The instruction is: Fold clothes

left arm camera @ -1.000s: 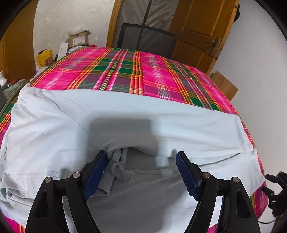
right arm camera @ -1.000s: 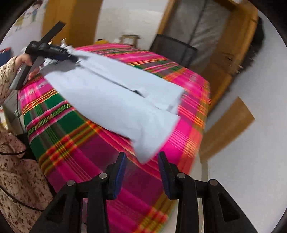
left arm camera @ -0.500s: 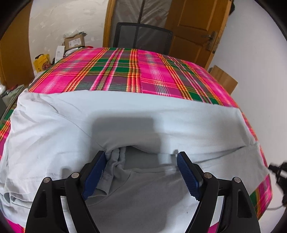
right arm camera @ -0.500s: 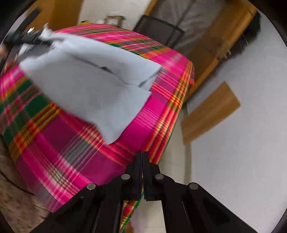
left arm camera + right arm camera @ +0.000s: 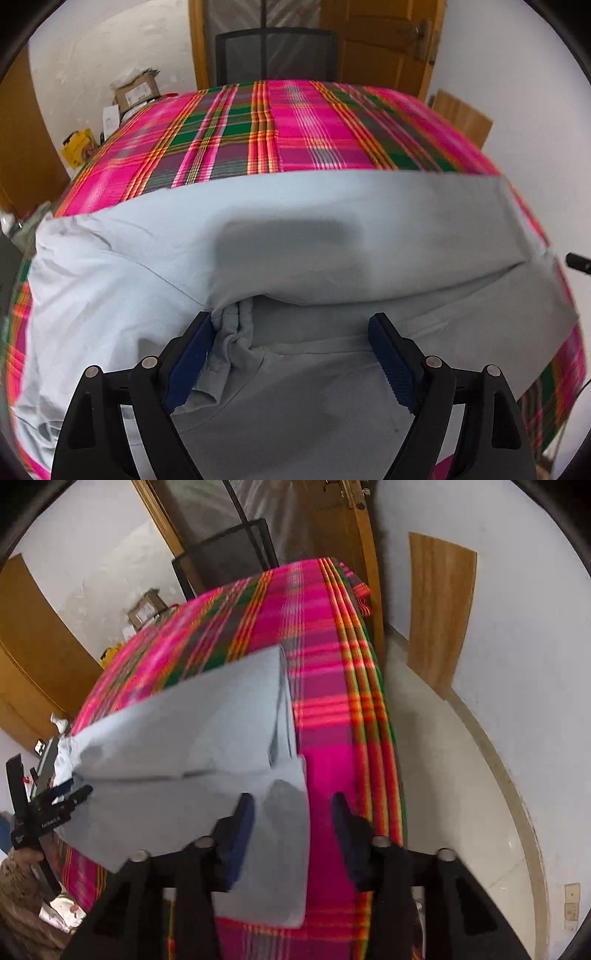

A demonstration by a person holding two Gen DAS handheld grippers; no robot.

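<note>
With the left hand-held gripper (image 5: pixel 291 354) spread over the waistband (image 5: pixel 229 332), pinch the pale-blue trousers' (image 5: pixel 177 738) hem (image 5: pixel 295 849) squarely between the right hand-held gripper's (image 5: pixel 293 825) just-reopened, still-spread jaws.

Pale grey-blue cotton trousers (image 5: pixel 295 236) lie flat across the near half of the pink-green plaid tabletop (image 5: pixel 280 140), legs side by side, waistband bunched at one end, leg cuffs at the tabletop's edge, lightly creased.

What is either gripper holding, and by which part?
Nothing. Both jaws have just been opening: the left gripper straddles the waistband of the trousers, the right gripper a leg hem; neither pinches.
</note>
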